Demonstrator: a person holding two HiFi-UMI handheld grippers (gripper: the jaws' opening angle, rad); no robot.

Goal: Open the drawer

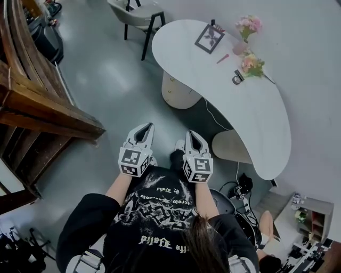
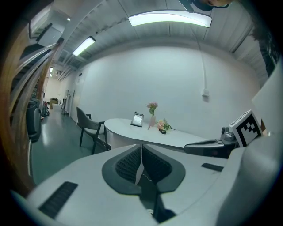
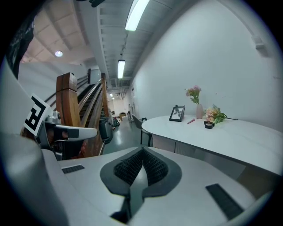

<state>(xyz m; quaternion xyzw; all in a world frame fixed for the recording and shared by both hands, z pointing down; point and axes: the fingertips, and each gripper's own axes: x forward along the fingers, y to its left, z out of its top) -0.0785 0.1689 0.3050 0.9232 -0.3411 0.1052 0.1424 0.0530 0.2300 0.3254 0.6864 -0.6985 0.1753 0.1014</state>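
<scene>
Both grippers are held side by side in front of the person's chest, over grey floor. My left gripper (image 1: 145, 127) (image 2: 141, 148) is shut with nothing between its fingers. My right gripper (image 1: 191, 133) (image 3: 142, 152) is shut and empty too. Ahead stands a white curved table (image 1: 256, 122) (image 2: 132, 129) (image 3: 230, 134), out of reach of either gripper. Under its top sits a pale rounded pedestal (image 1: 178, 91) (image 3: 174, 143) with panel seams; I cannot tell whether these are drawer fronts. No handle is clear in any view.
On the table are a picture frame (image 1: 209, 38), pink flowers (image 1: 248, 25), a bouquet (image 1: 252, 65), a black roll (image 1: 237, 80) and a pink pen (image 1: 222, 58). A chair (image 1: 139, 13) stands at its far end. A wooden staircase (image 1: 37, 106) rises on the left. A cable (image 1: 213, 114) crosses the floor.
</scene>
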